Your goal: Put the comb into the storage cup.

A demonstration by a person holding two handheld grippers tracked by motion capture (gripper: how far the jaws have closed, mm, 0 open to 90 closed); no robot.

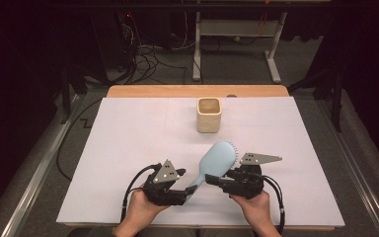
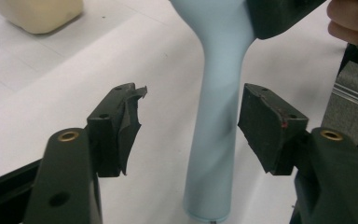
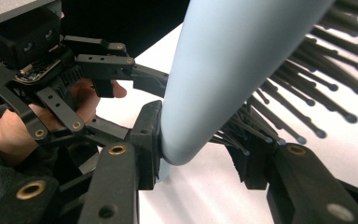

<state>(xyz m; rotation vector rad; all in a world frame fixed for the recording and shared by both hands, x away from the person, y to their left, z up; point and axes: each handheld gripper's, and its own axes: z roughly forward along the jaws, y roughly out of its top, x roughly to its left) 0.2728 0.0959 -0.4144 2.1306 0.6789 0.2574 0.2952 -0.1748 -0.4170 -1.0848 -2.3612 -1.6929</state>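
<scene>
1. Table (image 1: pixel 128 148): white sheet on top, work zone at the near edge, between my two hands.

2. Cup (image 1: pixel 209 115): beige, square-mouthed, upright, mid-table, well apart from both tools. My read: likely drop-off for the brush, so I keep the path to it free.

3. Hairbrush (image 1: pixel 216 160): light blue, lying diagonal, head twd the cup, handle twd my left hand. Bristles face the right tool's side.

4. Right gripper (image 1: pixel 216 180): clamped on the hairbrush head (image 3: pixel 223 70); one pad on the smooth back, the other buried in the bristles. This grip carries the brush.

5. Left gripper (image 2: pixel 191 123): jaws apart, not holding. Handle (image 2: pixel 216 140) sits between the pads w/ a gap each side. One pad's (image 2: pixel 128 123) facing is torn at the edge.

Step in hand, as I judge it: handover, left lets go, right takes over.

Procedure:
a. Back the left tool straight off along the handle; no sideways drift, else a pad nudges it.
b. Hold the right hand steady until the handle is clear.
c. Risk: bristle-side grip is soft; brush may pivot. Lift slowly.
</scene>
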